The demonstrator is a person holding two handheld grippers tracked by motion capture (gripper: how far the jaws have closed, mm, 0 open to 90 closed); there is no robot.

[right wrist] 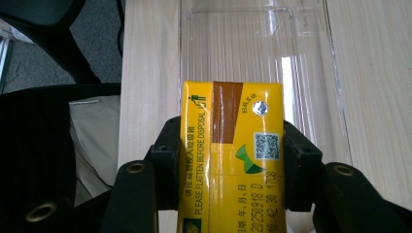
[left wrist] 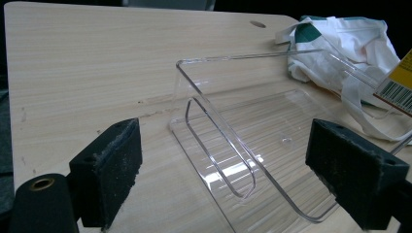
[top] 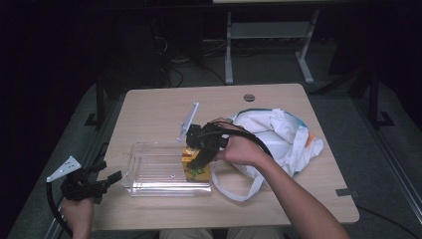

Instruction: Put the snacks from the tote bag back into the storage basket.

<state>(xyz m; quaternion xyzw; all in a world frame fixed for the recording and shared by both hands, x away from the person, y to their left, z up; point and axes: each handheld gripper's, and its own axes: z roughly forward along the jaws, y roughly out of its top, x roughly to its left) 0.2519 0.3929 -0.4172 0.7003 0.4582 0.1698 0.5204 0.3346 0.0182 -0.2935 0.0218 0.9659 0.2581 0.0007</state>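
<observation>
A yellow drink carton point(right wrist: 231, 155) with a brown stripe sits between the jaws of my right gripper point(right wrist: 232, 165), which is shut on its two sides. In the high view the right gripper point(top: 201, 162) holds the carton point(top: 190, 164) at the right end of a clear plastic tray point(top: 149, 174). My left gripper point(top: 113, 178) stands open at the table's left edge, pointing at the tray, nothing between its pads point(left wrist: 109, 170). The tray's near wall point(left wrist: 218, 141) stands just beyond them.
A white cloth bag point(top: 278, 137) with long straps lies right of the tray, under the person's right forearm. A round cable hole point(top: 249, 97) is in the table's far edge. Table legs and cables stand on the dark floor beyond.
</observation>
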